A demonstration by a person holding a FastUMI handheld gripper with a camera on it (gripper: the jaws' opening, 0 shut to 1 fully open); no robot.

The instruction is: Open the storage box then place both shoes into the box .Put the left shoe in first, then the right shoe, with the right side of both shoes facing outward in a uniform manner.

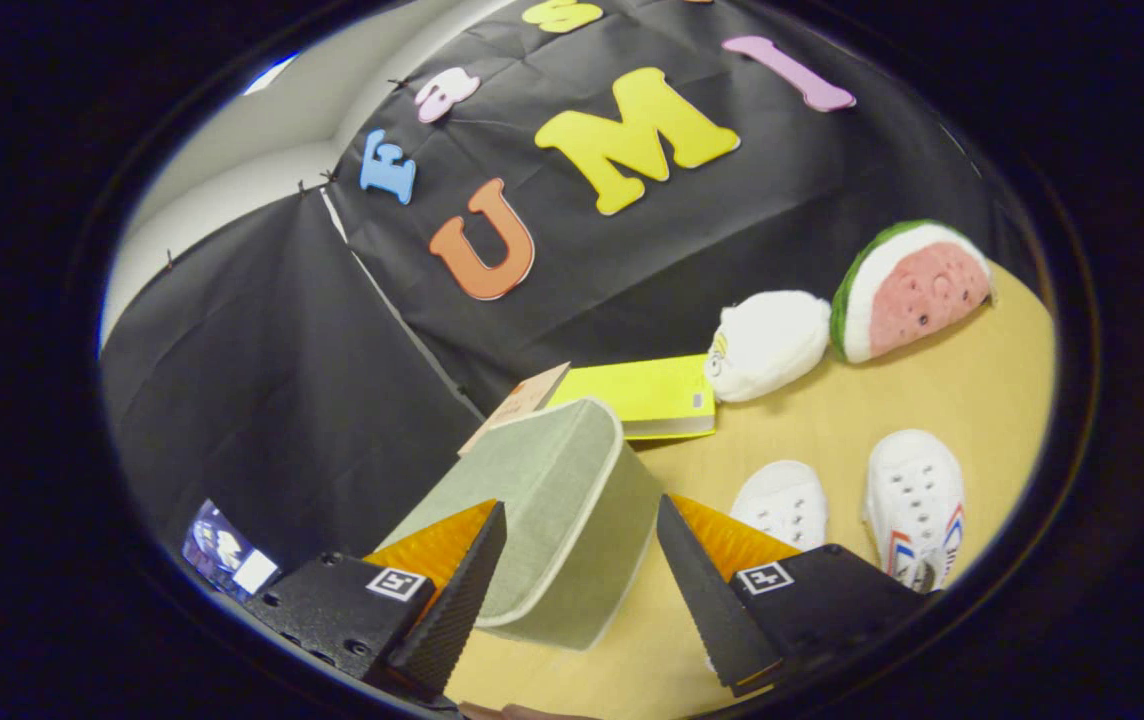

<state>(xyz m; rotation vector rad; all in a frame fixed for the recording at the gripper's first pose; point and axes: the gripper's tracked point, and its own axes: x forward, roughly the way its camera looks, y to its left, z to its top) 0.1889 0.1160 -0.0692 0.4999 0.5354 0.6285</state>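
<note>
The gripper [582, 540] is spread wide, grasping nothing. The green storage box [542, 510] sits between its fingers, reaching toward 12 o'clock, lid down. At 1 o'clock lies a yellow book [647, 395]. At 3 o'clock, two white shoes [917, 500] stand side by side on the table [982, 390].

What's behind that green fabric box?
Behind the green box, which lies between the open fingers, a yellow book and a tan booklet lie on the table. The box hides their near parts and its own inside.
</note>
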